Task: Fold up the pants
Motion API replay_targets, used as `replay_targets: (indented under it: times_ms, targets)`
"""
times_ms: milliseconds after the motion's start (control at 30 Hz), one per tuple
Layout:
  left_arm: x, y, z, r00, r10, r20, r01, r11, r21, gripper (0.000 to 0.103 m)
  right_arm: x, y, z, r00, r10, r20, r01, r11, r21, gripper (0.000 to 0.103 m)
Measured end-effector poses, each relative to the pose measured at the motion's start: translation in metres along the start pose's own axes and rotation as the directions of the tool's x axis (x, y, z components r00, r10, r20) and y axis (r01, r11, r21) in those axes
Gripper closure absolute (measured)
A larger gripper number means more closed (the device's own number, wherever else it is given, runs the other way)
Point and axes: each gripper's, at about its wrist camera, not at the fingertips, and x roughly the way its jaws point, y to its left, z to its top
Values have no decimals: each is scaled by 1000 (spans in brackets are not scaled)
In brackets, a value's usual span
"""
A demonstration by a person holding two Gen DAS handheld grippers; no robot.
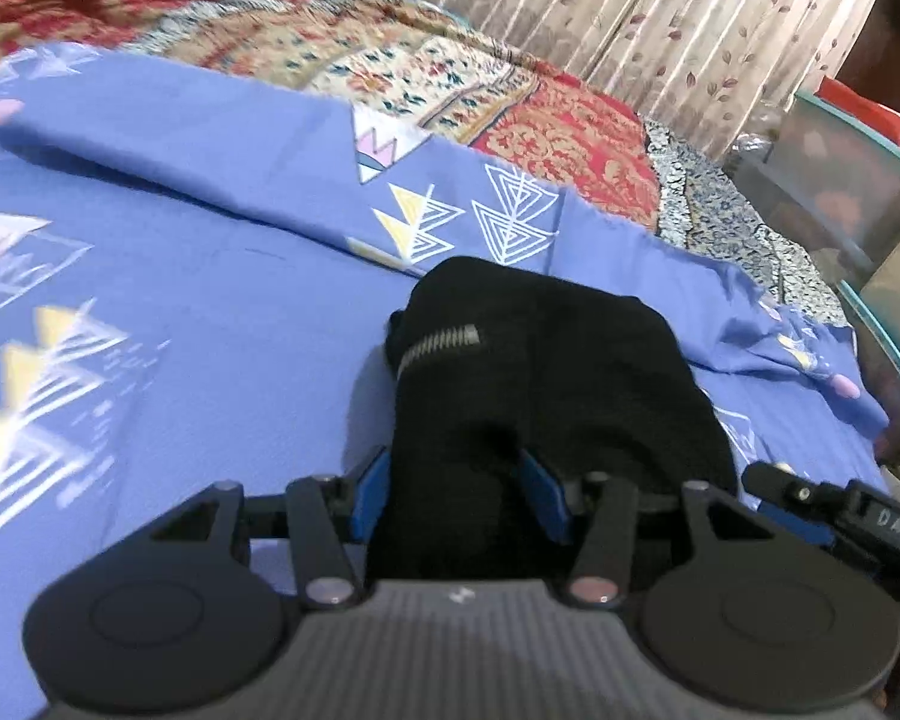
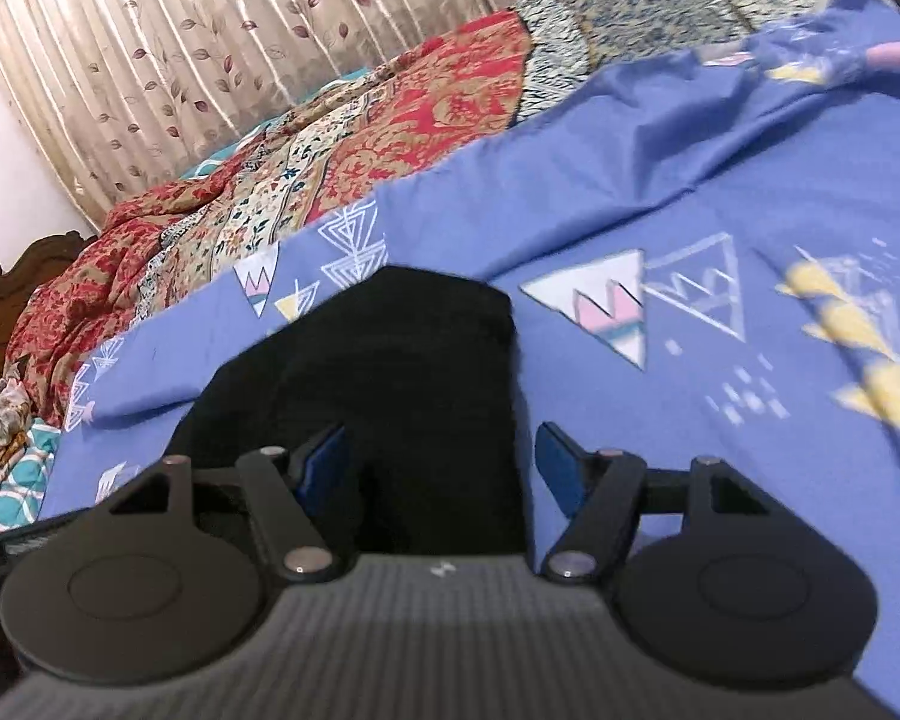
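One pair of black pants is seen folded into a compact bundle on the blue patterned sheet; its long axis is directed away from both cameras, toward the red floral quilt. Two grippers are counted; the left gripper is spread with the black cloth lying between its blue fingers, though whether the cloth is pressed cannot be told; the right gripper is held wide open, its right finger clear of the pants over bare sheet.

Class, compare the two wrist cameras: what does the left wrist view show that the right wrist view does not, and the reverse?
Only the left wrist view: a silver zipper on the black pants and a teal-edged storage box.

Only the right wrist view: a carved wooden headboard and teal patterned fabric.

Both: the black pants, the blue triangle-print sheet, the red floral quilt and the leaf-print curtain.
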Motion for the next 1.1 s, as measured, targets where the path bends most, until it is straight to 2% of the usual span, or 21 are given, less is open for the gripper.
replay_targets:
  times_ms: [200, 333, 567, 633, 767, 867, 933, 967, 1000, 1100]
  targets:
    - [-60, -19, -55, 997, 68, -44, -64, 995, 75, 54, -36, 17, -47, 998, -23, -60, 25, 999, 27, 32]
    - [-88, -36, -91, 993, 92, -80, -81, 989, 126, 50, -69, 24, -77, 994, -31, -102, 34, 999, 24, 30]
    - [-127, -47, -131, 986, 127, -110, -112, 985, 131, 44, -119, 44, -116, 989, -50, -139, 47, 999, -24, 17]
    - [-137, -47, -140, 984, 142, -103, -128, 982, 136, 41, -128, 46, -123, 988, -49, -145, 45, 999, -28, 16]
    - [-150, -48, -153, 980, 175, -98, -159, 976, 150, 29, -140, 50, -139, 985, -54, -167, 47, 998, -49, 13]
    - [-157, -49, -161, 976, 199, -89, -183, 969, 164, 27, -145, 56, -150, 978, -72, -193, 60, 996, -66, 13]
    - [-162, -51, -165, 973, 214, -82, -197, 964, 176, 16, -147, 58, -155, 978, -72, -197, 60, 996, -67, 13]
    - [-164, -52, -167, 972, 225, -74, -208, 961, 184, 6, -147, 58, -156, 977, -70, -200, 58, 996, -65, 13]
    - [-167, -55, -170, 969, 238, -58, -223, 955, 197, 0, -148, 61, -160, 977, -71, -199, 60, 996, -61, 13]
    - [-172, -62, -173, 964, 262, -39, -245, 939, 239, 0, -150, 64, -163, 978, -75, -195, 65, 996, -58, 12]
